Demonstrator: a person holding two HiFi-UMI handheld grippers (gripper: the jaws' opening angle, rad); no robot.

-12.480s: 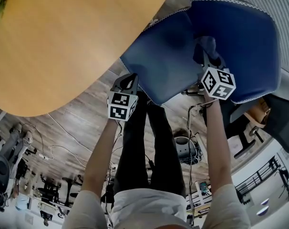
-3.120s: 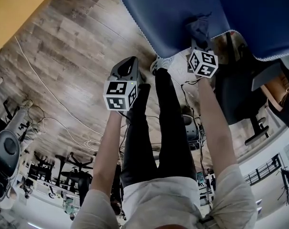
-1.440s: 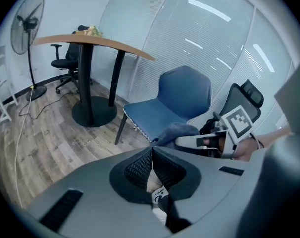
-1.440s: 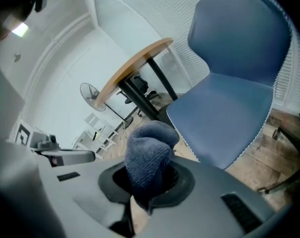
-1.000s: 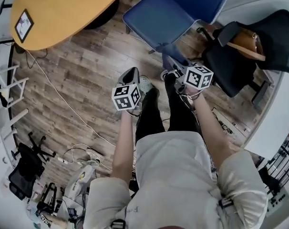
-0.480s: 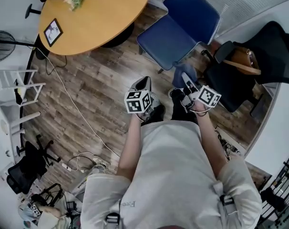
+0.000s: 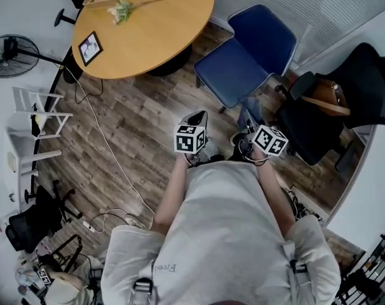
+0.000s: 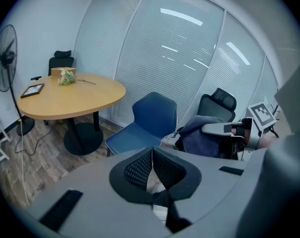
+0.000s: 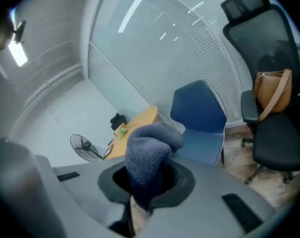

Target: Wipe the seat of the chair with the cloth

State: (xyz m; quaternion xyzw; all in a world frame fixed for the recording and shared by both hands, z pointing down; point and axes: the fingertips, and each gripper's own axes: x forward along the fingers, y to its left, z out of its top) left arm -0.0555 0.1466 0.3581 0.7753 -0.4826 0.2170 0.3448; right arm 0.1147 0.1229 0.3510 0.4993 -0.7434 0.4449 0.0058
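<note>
— So, which step?
— An approach, I'd say: the blue chair [image 7: 243, 62] stands well ahead, seat bare. The blue-grey cloth [image 9: 149, 150] is bunched and clamped in the right gripper [image 9: 147, 185]; the left gripper [image 8: 152, 167] is pinched closed, empty. Next: step in, lower the cloth flat.
— Room?
— Plank floor [image 7: 129, 126]; round wooden table [image 7: 148, 24] beside the chair.

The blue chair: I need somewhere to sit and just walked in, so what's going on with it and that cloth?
A person stands apart from the blue chair, with a gripper in each hand. The right gripper is shut on a bunched dark blue cloth, held in the air and not touching the seat. The left gripper is shut and holds nothing. Nothing lies on the seat, and no wiping is under way at this moment.
</note>
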